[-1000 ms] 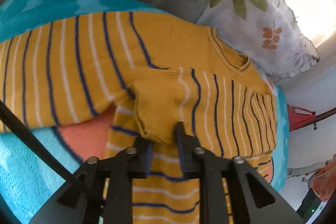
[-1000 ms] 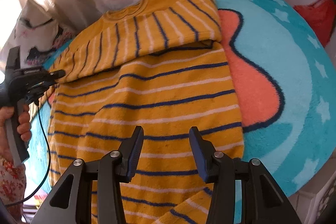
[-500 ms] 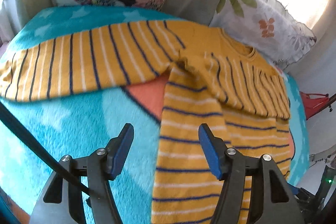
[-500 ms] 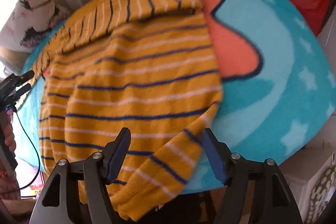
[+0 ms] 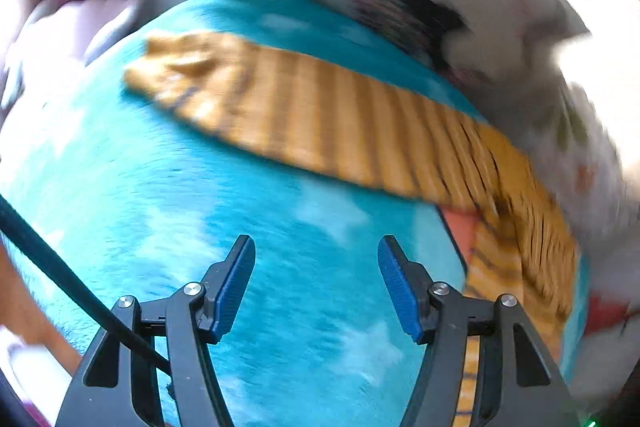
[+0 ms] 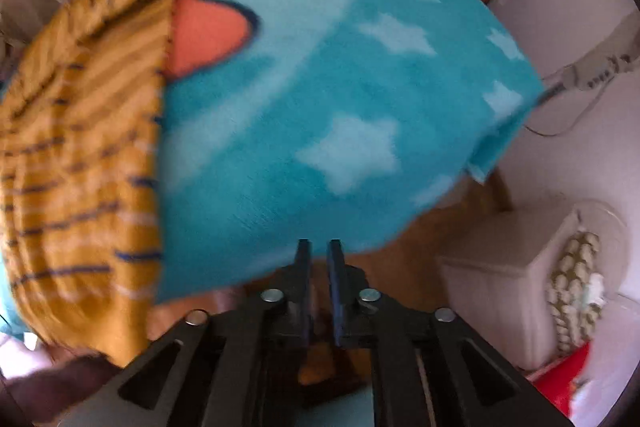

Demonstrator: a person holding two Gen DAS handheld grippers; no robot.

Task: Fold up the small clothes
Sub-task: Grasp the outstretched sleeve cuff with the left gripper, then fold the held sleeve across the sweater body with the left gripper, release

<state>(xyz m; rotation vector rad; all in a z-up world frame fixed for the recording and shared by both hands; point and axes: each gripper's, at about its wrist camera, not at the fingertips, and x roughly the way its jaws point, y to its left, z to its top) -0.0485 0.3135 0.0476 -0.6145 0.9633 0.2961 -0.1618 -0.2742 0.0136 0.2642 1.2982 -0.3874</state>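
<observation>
Sweater [image 5: 340,123] on blanket [image 5: 200,211]: yellow knit, dark and white stripes, laid flat, one sleeve stretched out and away from the body. Blurred in both views; weave detail not legible. Left gripper [image 5: 316,279] above bare blanket, short of the sleeve, jaws standing wide, nothing between them. Right gripper [image 6: 319,267] at the blanket's near edge, well right of the sweater body [image 6: 80,155], jaws just closed to a narrow slit, nothing seen between the pads. Judged soft and limp, light, prone to sagging and stretching if lifted by one point; not fragile, not slippery, knit likely to cling to the fleecy blanket when dragged. Best hold, by judgement: sleeve cuff [image 5: 172,67] at the far end, pinched through both layers, then carried across the body; for the body, hem or side seam rather than mid-panel. Sleeve not yet folded in. Pillows [image 5: 500,39] behind, clear of the work.
</observation>
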